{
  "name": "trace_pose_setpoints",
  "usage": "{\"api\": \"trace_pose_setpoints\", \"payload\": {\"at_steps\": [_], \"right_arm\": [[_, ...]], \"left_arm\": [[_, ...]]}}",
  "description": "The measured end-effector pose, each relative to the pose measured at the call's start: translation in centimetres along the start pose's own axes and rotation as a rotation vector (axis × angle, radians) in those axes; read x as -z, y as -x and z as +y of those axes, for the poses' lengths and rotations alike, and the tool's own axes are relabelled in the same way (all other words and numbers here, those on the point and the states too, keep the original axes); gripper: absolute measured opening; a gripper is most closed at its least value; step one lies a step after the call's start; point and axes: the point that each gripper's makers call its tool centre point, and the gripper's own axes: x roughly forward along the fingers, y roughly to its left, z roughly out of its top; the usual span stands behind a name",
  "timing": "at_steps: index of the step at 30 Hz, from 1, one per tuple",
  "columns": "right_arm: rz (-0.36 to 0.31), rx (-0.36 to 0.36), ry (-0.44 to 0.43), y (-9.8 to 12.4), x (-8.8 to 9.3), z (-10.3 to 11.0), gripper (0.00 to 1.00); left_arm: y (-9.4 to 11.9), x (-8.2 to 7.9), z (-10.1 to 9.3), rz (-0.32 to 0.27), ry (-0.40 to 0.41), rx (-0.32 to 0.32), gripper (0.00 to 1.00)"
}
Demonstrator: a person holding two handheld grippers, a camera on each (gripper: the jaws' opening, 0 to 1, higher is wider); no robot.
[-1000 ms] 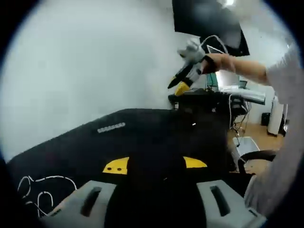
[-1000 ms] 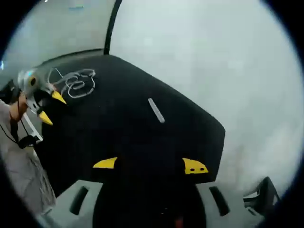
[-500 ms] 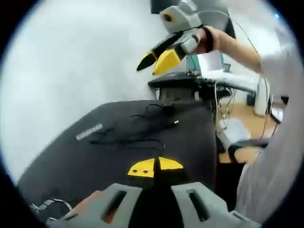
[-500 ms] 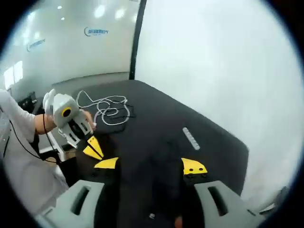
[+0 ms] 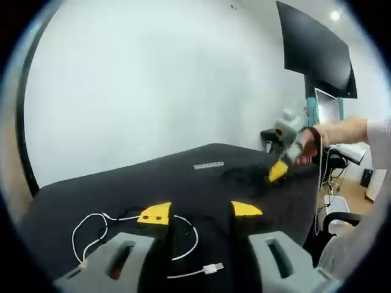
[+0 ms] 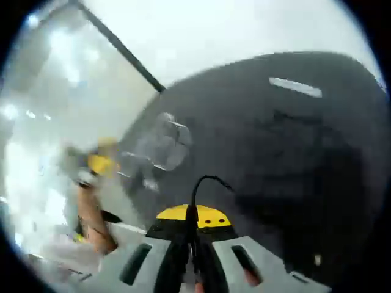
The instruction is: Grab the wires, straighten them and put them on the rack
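White walls backed a black worktop [image 5: 122, 183]. Just ahead of the left gripper [image 5: 198, 212], jaws open and empty, lay a limp, light white cable [image 5: 183, 244]. The right gripper [image 6: 192, 217] pinched a thin black wire [image 6: 195, 192]; best held near its plugs.

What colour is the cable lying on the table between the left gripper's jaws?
White cable, with a white plug end; clearest in the left gripper view.
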Motion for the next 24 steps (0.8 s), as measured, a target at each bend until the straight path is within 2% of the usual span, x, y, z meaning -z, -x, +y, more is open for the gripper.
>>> {"api": "trace_pose_setpoints", "payload": {"at_steps": [1, 2, 3, 4, 5, 6, 7, 9, 11, 13, 14, 15, 16, 18, 19, 21, 22, 23, 24], "right_arm": [[-0.068, 0.006, 0.123, 1.6, -2.6, 2.0, 0.01], [-0.113, 0.004, 0.189, 2.6, -4.4, 3.5, 0.01], [-0.183, -0.003, 0.242, 4.3, -6.9, 5.6, 0.01], [-0.24, -0.022, 0.26, 6.0, -9.1, 7.9, 0.01], [-0.291, -0.049, 0.279, 7.6, -11.1, 10.2, 0.01], [-0.378, -0.06, 0.324, 9.6, -13.7, 12.8, 0.01], [-0.426, -0.045, 0.353, 10.6, -15.0, 13.8, 0.01], [-0.502, 0.019, 0.497, 13.0, -18.2, 16.6, 0.01], [-0.591, 0.04, 0.553, 15.8, -22.0, 20.4, 0.01], [-0.647, 0.066, 0.605, 17.6, -24.6, 23.3, 0.01], [-0.665, 0.072, 0.645, 18.3, -25.8, 24.8, 0.01], [-0.694, 0.084, 0.69, 19.0, -26.9, 26.3, 0.01], [-0.715, 0.102, 0.71, 19.5, -27.6, 26.9, 0.01], [-0.746, 0.108, 0.739, 20.2, -29.2, 28.6, 0.01], [-0.732, 0.109, 0.725, 20.2, -29.7, 29.0, 0.01], [-0.743, 0.1, 0.716, 20.8, -30.4, 29.7, 0.01], [-0.768, 0.098, 0.717, 21.4, -30.9, 30.0, 0.01], [-0.785, 0.101, 0.717, 21.8, -31.3, 30.0, 0.01], [-0.787, 0.103, 0.717, 23.7, -30.5, 32.0, 0.01]], "left_arm": [[-0.2, 0.3, 0.2, 0.01, 0.018, 0.012, 0.36], [-0.3, 0.6, 0.1, 0.014, 0.011, 0.027, 0.37], [-0.6, 1.1, -0.4, 0.031, -0.031, 0.067, 0.37], [-0.9, 1.5, -0.8, 0.045, -0.06, 0.091, 0.37], [-1.4, 1.7, -0.6, 0.041, -0.045, 0.082, 0.4], [-1.8, 1.7, -0.3, 0.038, -0.033, 0.074, 0.44], [-2.3, 1.9, -0.1, 0.034, -0.03, 0.07, 0.45], [-2.8, 2.1, -0.3, 0.042, -0.042, 0.065, 0.48], [-3.2, 1.5, -0.7, 0.005, -0.076, 0.048, 0.49], [-4.1, 1.7, -1.7, 0.024, -0.109, 0.029, 0.49], [-4.6, 2.0, -1.8, 0.056, -0.131, 0.0, 0.49], [-5.2, 2.1, -2.2, 0.059, -0.181, -0.011, 0.49], [-5.9, 2.5, -3.7, 0.072, -0.209, 0.025, 0.49], [-7.6, 2.8, -5.7, 0.066, -0.169, 0.049, 0.5], [-8.5, 3.0, -6.9, 0.065, -0.179, 0.076, 0.51], [-10.3, 4.2, -8.1, 0.119, -0.158, 0.088, 0.69], [-11.3, 5.2, -8.3, 0.177, -0.155, 0.078, 0.72], [-12.3, 5.3, -8.7, 0.172, -0.16, 0.081, 0.71], [-13.3, 4.7, -9.2, 0.127, -0.128, 0.094, 0.67]]}}
